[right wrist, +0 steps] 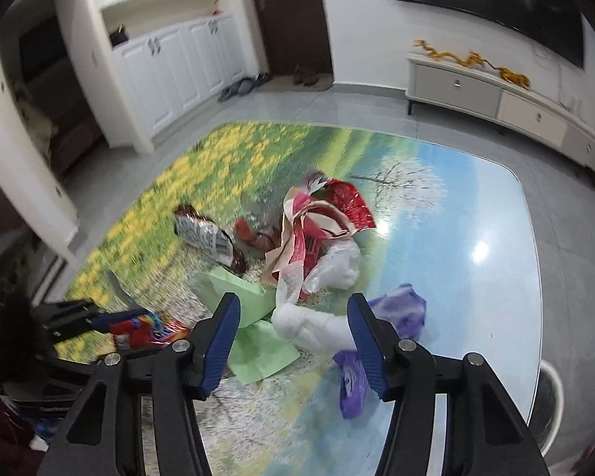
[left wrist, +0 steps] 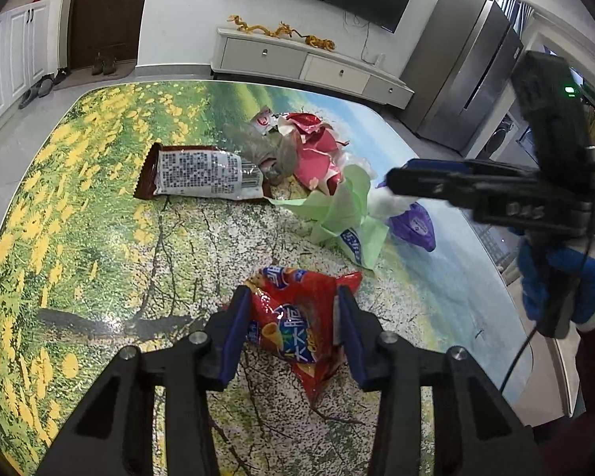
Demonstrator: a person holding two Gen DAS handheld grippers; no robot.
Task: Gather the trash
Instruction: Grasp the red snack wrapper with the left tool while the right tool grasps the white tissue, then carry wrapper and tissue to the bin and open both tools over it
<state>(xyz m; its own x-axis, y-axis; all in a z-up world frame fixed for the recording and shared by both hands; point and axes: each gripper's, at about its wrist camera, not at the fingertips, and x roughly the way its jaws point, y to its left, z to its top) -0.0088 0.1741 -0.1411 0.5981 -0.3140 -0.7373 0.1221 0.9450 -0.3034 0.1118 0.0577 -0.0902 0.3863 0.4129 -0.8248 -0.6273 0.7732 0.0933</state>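
Red snack bag point(left wrist: 297, 317) lies on the landscape-printed table point(left wrist: 79, 218), directly between the blue pads of our left gripper point(left wrist: 293, 337). Its long axis runs from about 11 o'clock to 5 o'clock in the left wrist view, skewed across the jaw line. The jaws stand at a middling width, pads flanking the foil; we judge contact on both sides likely but cannot confirm a firm pinch.

Our right gripper point(right wrist: 293, 337) hangs over the main litter, jaws moderately open and gripping nothing. White crumpled wad point(right wrist: 309, 325) sits between its pads, untouched as far as we can tell, with green paper point(right wrist: 254, 341) at 9 o'clock and purple bag point(right wrist: 400, 309) at 3 o'clock. Brown wrapper point(left wrist: 202, 174) and red-pink torn packaging point(right wrist: 321, 218) lie farther off at 12 o'clock.

We judge each hand nearest its own item.
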